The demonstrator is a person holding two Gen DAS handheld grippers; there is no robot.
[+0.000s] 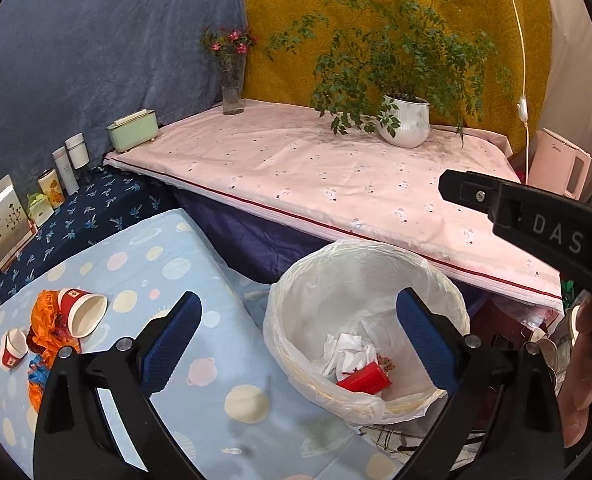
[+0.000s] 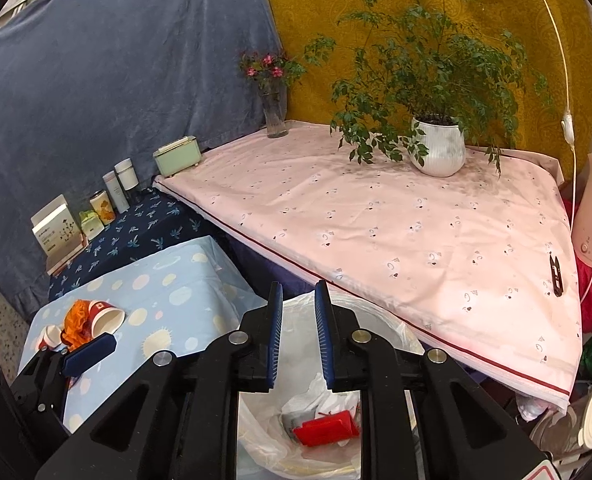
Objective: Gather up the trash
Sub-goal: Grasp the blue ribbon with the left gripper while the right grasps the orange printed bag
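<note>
Left gripper [image 1: 296, 338] spread wide, empty, over the near rim of the lined bin [image 1: 448, 280]; right gripper [image 2: 298, 336] narrowly parted, empty, above it. Crumpled paper [image 1: 346, 350] and red carton [image 1: 363, 378] inside. Left of the bin, paper cups [image 1: 82, 312] and orange wrapper [image 1: 46, 326] on the spotted cloth [image 1: 168, 248].

A: What's in the lined trash bin [image 1: 376, 396]?
B: A flattened red carton [image 1: 363, 379] on crumpled white paper [image 1: 346, 350].
A: Still out?
B: Two red paper cups [image 1: 83, 312] on their sides, touching orange wrapper [image 1: 46, 326].
</note>
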